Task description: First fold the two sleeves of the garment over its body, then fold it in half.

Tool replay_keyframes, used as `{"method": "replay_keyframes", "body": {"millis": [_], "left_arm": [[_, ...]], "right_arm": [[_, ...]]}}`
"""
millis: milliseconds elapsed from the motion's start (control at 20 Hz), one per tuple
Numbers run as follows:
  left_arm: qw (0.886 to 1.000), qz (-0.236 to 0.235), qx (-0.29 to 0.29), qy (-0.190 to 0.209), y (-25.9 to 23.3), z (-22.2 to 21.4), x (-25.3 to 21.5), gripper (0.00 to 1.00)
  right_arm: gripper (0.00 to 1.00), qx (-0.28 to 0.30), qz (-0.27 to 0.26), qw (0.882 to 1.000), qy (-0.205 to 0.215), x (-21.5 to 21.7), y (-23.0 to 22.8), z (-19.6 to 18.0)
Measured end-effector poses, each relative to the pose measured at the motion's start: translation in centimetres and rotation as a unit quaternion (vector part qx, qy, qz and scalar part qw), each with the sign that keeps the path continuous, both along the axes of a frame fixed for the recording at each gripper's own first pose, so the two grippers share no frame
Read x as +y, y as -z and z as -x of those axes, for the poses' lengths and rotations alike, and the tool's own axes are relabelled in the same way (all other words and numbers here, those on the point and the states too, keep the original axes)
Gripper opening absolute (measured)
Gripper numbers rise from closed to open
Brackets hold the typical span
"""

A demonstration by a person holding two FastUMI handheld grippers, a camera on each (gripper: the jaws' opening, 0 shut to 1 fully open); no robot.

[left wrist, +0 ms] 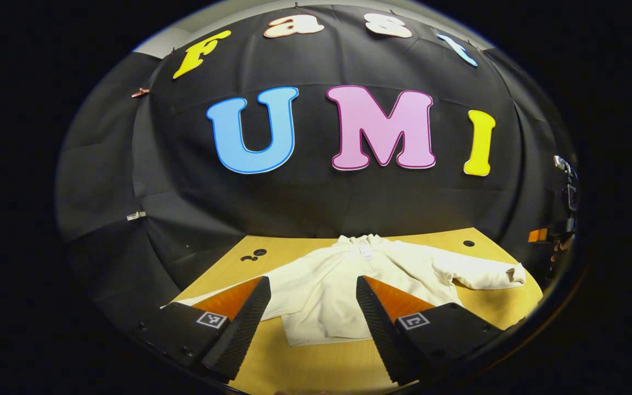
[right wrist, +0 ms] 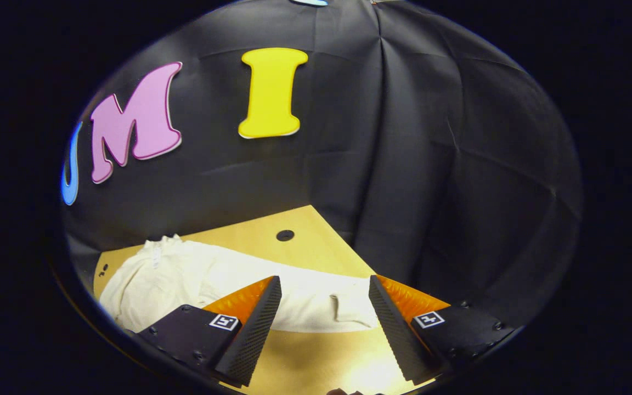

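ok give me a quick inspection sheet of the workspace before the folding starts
Surface: tan wooden table with small dark holes near its far edge.
Job's things: cream garment lying flat, collar toward the wall; right sleeve stretched out sideways, left sleeve also spread out; nothing folded yet.
Clutter: nothing seen on the table besides the garment.
Grippers: left gripper open, hovering over the garment's hem; right gripper open, poised at the right sleeve's cuff end; neither grips cloth.
Cables: nothing seen.
Surroundings: black cloth wall behind the table; some equipment at the booth's right edge, too small to tell.
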State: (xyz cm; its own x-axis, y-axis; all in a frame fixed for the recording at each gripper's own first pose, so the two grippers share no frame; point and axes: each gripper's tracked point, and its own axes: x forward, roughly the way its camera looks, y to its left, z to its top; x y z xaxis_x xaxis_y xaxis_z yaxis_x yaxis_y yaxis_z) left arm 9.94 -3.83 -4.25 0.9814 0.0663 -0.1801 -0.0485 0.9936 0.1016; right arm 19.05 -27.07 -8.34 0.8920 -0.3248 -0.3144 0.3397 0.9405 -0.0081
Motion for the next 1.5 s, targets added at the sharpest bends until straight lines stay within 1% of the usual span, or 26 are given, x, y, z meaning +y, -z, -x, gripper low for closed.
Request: {"method": "replay_keyframes", "body": {"millis": [50,200,350,400,550,700,800,950,1150,1200,1250,1300,1350,1400,1450,1500], "left_arm": [[1.000,-0.005,0.000,0.005,-0.3,-0.3,-0.4,0.97],[0.999,-0.031,0.014,0.023,0.0,-1.5,-1.9,0.97],[0.998,-0.025,0.022,0.049,-0.2,-2.3,-4.2,0.97],[0.998,-0.021,0.025,0.054,0.0,-2.6,-4.8,0.99],[0.998,-0.011,0.032,0.061,0.1,-3.4,-6.1,0.99],[0.997,-0.009,0.040,0.059,0.4,-3.9,-6.3,0.99],[0.997,0.006,0.060,0.052,1.1,-4.1,-6.1,0.99],[0.997,0.025,0.064,0.036,0.6,-4.4,-5.4,0.99],[0.998,0.026,0.061,0.020,0.6,-3.9,-4.2,0.99],[0.998,0.028,0.061,0.018,0.6,-3.9,-4.0,0.99],[0.998,0.030,0.060,0.017,0.7,-3.7,-3.9,0.99],[0.998,0.032,0.059,0.016,0.6,-3.6,-3.7,0.99],[0.998,0.033,0.058,0.014,0.6,-3.5,-3.4,0.99],[0.998,0.034,0.058,0.013,0.6,-3.4,-3.2,0.99],[0.998,0.035,0.058,0.013,0.7,-3.4,-3.0,0.99],[0.998,0.036,0.059,0.013,0.8,-3.3,-2.8,0.99]], "right_arm": [[0.98,0.011,-0.005,1.000,0.004,-0.8,0.9,-0.4],[0.99,0.052,-0.041,0.997,0.027,-3.1,3.8,-1.6],[0.99,0.080,-0.047,0.995,0.046,-5.6,6.3,-3.0],[0.99,0.093,-0.052,0.993,0.046,-6.1,7.4,-3.6],[0.99,0.129,-0.077,0.987,0.058,-7.1,10.7,-4.6],[0.99,0.159,-0.090,0.981,0.067,-8.1,13.3,-5.3],[0.99,0.174,-0.110,0.976,0.071,-8.2,14.6,-5.3],[0.99,0.194,-0.112,0.972,0.067,-8.3,16.1,-5.1],[0.98,0.192,-0.113,0.973,0.056,-8.0,16.3,-5.5],[0.96,0.192,-0.118,0.973,0.047,-7.7,16.3,-5.6],[0.91,0.192,-0.117,0.974,0.041,-7.4,16.5,-6.0],[0.77,0.192,-0.120,0.974,0.033,-6.8,16.6,-6.3],[0.58,0.191,-0.121,0.974,0.031,-6.6,16.6,-6.5],[0.43,0.188,-0.135,0.973,0.023,-6.1,16.7,-6.9],[0.35,0.187,-0.152,0.970,0.029,-5.7,16.4,-6.6],[0.23,0.181,-0.163,0.969,0.033,-5.6,16.0,-6.9]]}}
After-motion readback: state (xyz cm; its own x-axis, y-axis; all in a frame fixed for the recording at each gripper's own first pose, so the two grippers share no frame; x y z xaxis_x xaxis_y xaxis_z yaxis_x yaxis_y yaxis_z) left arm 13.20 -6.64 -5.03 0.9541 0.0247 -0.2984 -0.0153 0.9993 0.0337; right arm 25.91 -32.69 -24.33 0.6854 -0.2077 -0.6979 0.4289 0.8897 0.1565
